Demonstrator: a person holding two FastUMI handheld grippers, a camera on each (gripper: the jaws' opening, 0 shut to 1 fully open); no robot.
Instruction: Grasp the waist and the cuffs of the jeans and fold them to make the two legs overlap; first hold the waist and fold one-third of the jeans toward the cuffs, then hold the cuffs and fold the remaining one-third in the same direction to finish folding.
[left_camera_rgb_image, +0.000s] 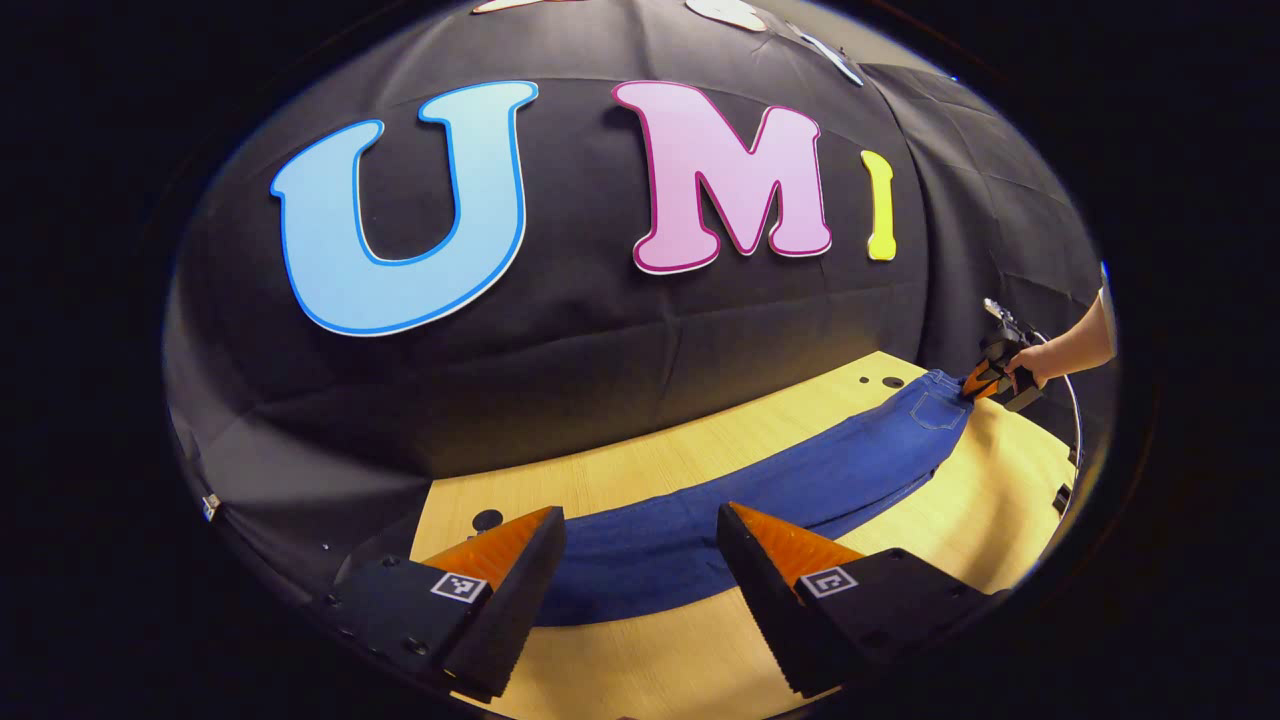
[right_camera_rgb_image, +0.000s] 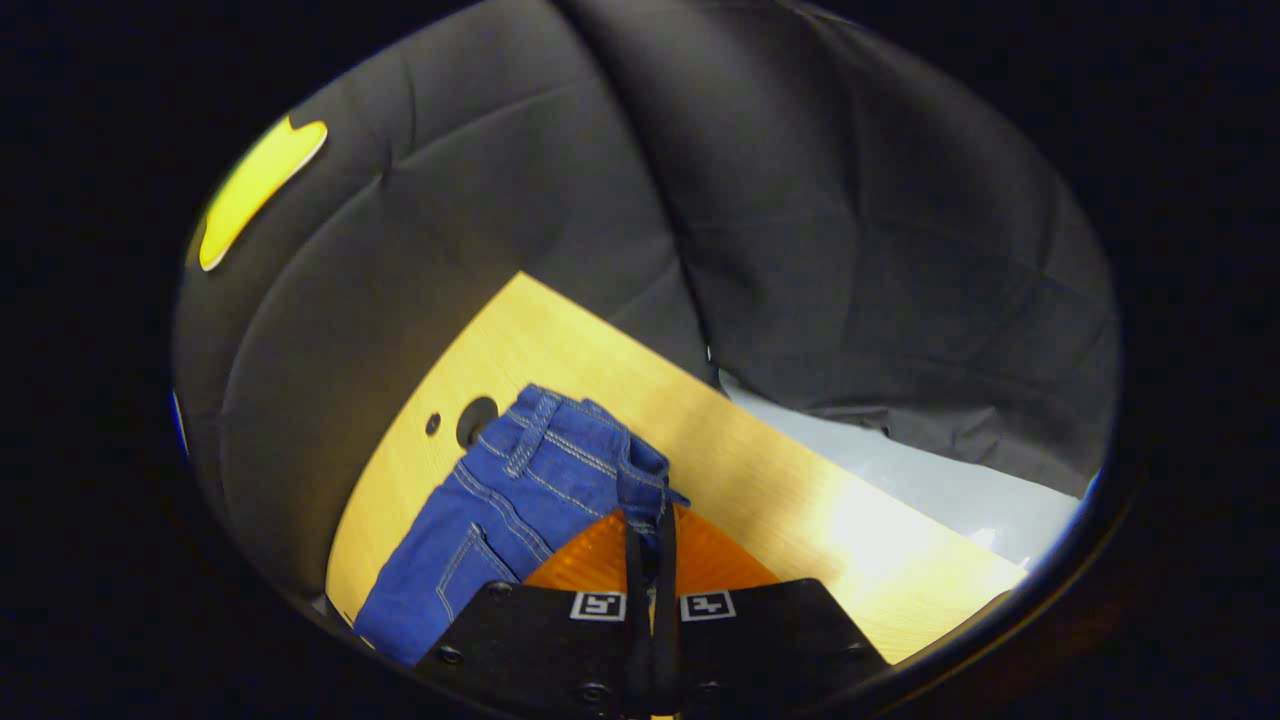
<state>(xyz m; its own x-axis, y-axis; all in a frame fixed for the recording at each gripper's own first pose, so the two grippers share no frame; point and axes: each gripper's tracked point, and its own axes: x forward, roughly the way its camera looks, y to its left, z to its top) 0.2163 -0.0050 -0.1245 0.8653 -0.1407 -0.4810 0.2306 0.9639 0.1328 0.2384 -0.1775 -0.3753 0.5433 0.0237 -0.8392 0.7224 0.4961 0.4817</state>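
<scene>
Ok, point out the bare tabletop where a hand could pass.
Bare wood lies between the jeans and the table's near edge, and in a strip between the jeans and the cloth wall. It is crowded at the waist, clamped by the right tongs, and at the open left tongs.

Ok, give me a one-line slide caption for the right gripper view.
Right gripper shut on the waist of the blue jeans, which lie on the wooden table.

jeans (left_camera_rgb_image: 760, 490) on surface (left_camera_rgb_image: 640, 460)
they stretch along it before the wall; left gripper (left_camera_rgb_image: 640, 545) at the cuff end, right gripper (right_camera_rgb_image: 650, 525) at the waist end.
</scene>
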